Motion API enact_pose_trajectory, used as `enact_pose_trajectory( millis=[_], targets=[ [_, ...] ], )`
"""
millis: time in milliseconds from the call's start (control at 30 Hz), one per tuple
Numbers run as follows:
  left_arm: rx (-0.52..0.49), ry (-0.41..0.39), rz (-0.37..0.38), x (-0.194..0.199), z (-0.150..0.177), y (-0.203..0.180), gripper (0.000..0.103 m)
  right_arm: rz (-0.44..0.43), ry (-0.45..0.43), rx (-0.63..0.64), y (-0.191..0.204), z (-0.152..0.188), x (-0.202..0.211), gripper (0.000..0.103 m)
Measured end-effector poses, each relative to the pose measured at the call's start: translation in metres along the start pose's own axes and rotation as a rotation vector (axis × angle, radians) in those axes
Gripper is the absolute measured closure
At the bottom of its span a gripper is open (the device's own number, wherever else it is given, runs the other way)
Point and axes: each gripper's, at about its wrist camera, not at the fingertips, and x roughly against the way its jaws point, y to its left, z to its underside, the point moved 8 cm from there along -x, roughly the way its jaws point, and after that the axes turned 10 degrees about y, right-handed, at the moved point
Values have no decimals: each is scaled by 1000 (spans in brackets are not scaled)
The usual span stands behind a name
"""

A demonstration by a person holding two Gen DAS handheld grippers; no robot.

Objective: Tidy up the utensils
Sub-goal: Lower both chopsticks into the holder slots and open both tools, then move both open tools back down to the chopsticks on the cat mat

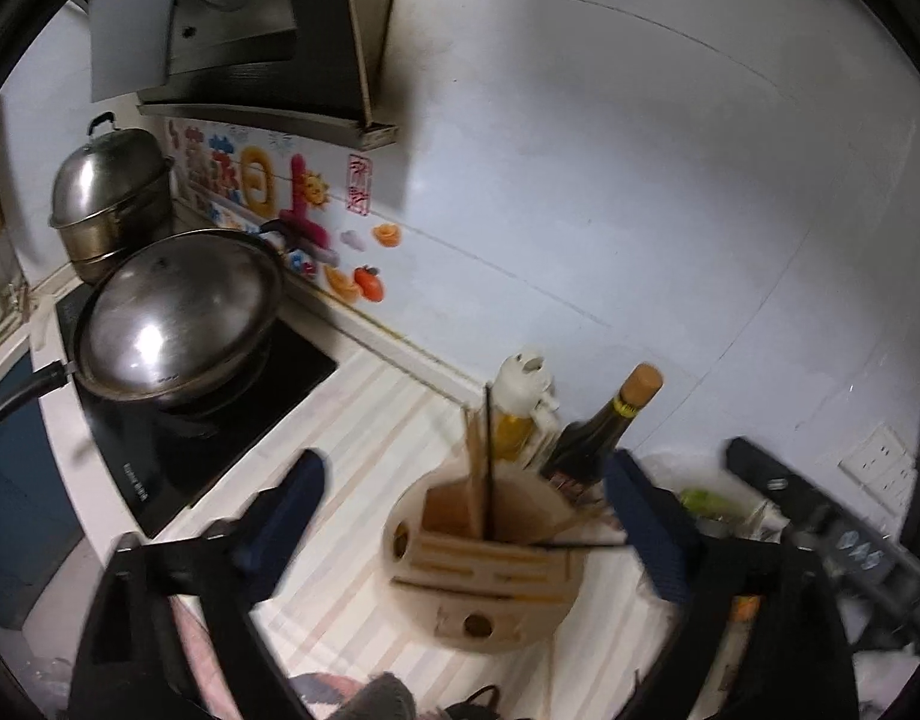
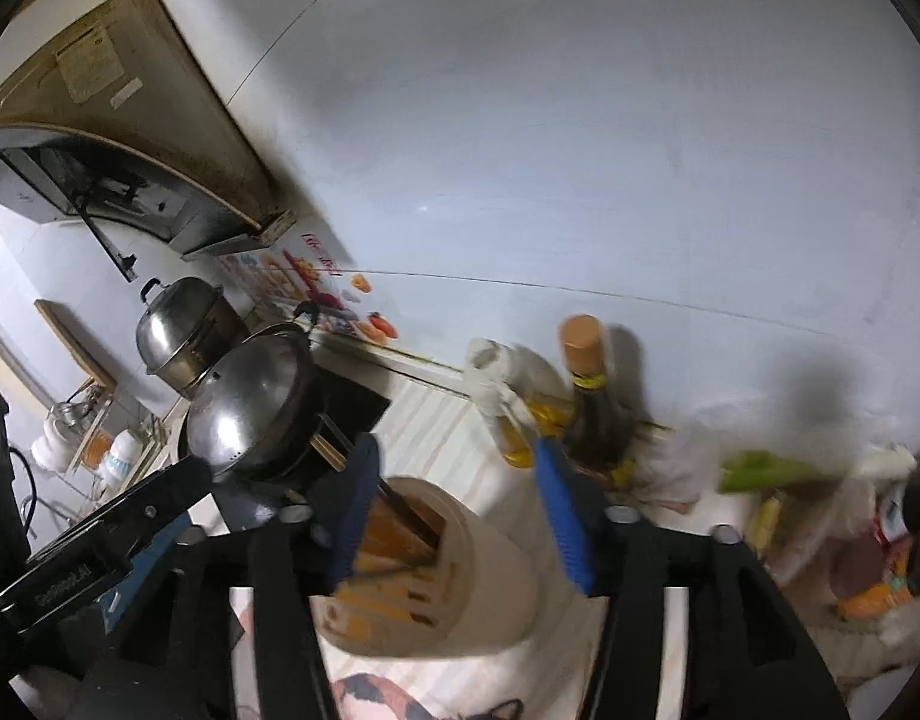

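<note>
- The left gripper (image 1: 466, 516) is built from black frames tipped with dark blue, ribbed fingers (image 1: 292, 504); silver screws are seen.
- The right gripper (image 2: 460, 516) is fitted with brighter blue fingers (image 2: 559, 516) on black arms, with round silver bolts.

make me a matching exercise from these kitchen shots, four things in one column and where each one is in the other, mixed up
Things:
1. wok with lid
2. steamer pot
3. dark bottle with tan cap
4. utensil holder

Places:
A. between the left gripper's fingers, on the striped counter
B. at the wall, just behind the holder
C. on the black cooktop, nearest the counter
D. behind the wok, far end of the cooktop

Pairs: 1-C, 2-D, 3-B, 4-A
</note>
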Motion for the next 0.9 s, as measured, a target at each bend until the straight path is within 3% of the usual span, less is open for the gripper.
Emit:
enact_pose_trajectory(
  millis=[133,200,300,500,667,733,767,900],
  targets=[
    [-14,7,-68,-1,33,5,0,63,3,-42,-31,31,19,24],
    [-19,26,-76,-5,53,5,0,101,-1,-60,-50,50,26,11],
    [-30,70,-76,-19,82,3,0,149,23,-75,-75,80,28,4],
    [-90,211,-90,-62,141,-14,0,265,118,-138,-134,142,14,4],
    [-189,318,-111,-102,189,-46,0,290,247,-201,-177,191,-11,4],
    [-224,354,-119,-118,205,-59,0,297,305,-222,-191,210,-23,14],
    [-237,372,-123,-126,211,-64,0,306,330,-230,-198,217,-28,24],
    [-283,432,-140,-157,234,-79,0,324,406,-246,-215,244,-50,29]
  ],
)
